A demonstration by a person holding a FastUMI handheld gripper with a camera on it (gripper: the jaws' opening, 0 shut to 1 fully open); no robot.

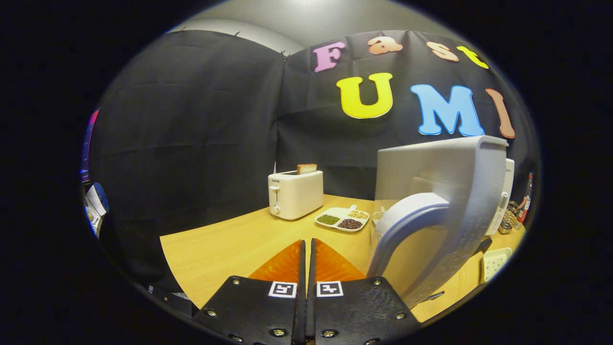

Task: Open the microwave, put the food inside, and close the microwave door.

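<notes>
Wooden table under closed empty gripper beside microwave door.

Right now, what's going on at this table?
A person holds a gripper over a wooden table; its fingers are pressed together with nothing between them. Just to their right stands a white microwave with its door swung open, handle facing the gripper. Beyond the fingers sit a white toaster with a slice of bread sticking up and a divided dish of beans. Whether food is inside the microwave can't be seen.
</notes>
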